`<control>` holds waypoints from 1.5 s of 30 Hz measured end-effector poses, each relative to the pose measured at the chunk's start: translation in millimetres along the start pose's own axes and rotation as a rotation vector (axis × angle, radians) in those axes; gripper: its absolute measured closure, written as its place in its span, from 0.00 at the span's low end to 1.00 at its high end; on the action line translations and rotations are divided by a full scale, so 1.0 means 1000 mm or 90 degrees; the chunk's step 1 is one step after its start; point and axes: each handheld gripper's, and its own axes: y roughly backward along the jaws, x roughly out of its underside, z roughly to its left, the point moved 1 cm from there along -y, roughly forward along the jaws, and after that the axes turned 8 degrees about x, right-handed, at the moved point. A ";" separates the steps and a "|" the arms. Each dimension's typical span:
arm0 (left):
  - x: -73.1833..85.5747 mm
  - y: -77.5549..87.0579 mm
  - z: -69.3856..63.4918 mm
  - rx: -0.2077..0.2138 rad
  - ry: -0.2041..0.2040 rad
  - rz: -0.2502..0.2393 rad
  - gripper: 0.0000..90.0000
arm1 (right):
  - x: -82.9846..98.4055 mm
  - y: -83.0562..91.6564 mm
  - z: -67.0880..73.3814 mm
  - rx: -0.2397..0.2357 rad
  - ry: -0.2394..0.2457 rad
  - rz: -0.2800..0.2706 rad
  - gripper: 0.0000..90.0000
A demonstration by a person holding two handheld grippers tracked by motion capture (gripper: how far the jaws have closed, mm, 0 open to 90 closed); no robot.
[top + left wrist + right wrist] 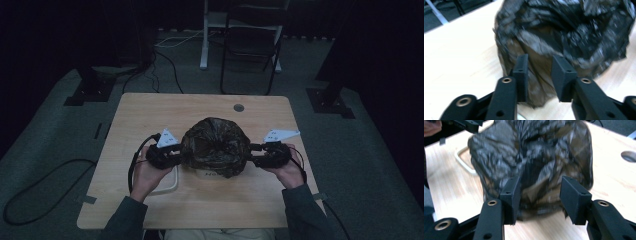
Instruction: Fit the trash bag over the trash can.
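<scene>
A dark, crinkled plastic bag (216,146) bulges over a round thing at the middle of the wooden table (150,112). What it covers is hidden, apart from a pale strip at its base. My left gripper (179,157) is at the bag's left side, its jaws apart. In the left gripper view that gripper (540,72) has the bag's (564,30) brownish film just beyond its tips, and the pads do not press on it. My right gripper (252,154) is at the bag's right side. In the right gripper view it (540,195) stands open with the bag (531,152) close in front.
A cream loop-shaped rim (170,186) lies flat on the table beside the bag's left base. A round grey hole (238,107) is near the table's far edge. A dark chair (250,45) and floor cables (165,55) lie beyond the table.
</scene>
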 end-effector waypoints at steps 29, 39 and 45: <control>0.006 -0.019 0.049 -0.022 0.115 0.019 1.00 | -0.002 -0.010 0.007 0.025 0.028 0.031 0.98; 0.003 -0.016 0.043 -0.015 0.107 -0.005 0.90 | 0.004 -0.009 0.005 0.018 0.023 0.038 0.90; -0.009 -0.009 0.025 -0.010 0.071 -0.024 0.82 | -0.002 -0.007 0.008 0.018 0.025 0.024 0.88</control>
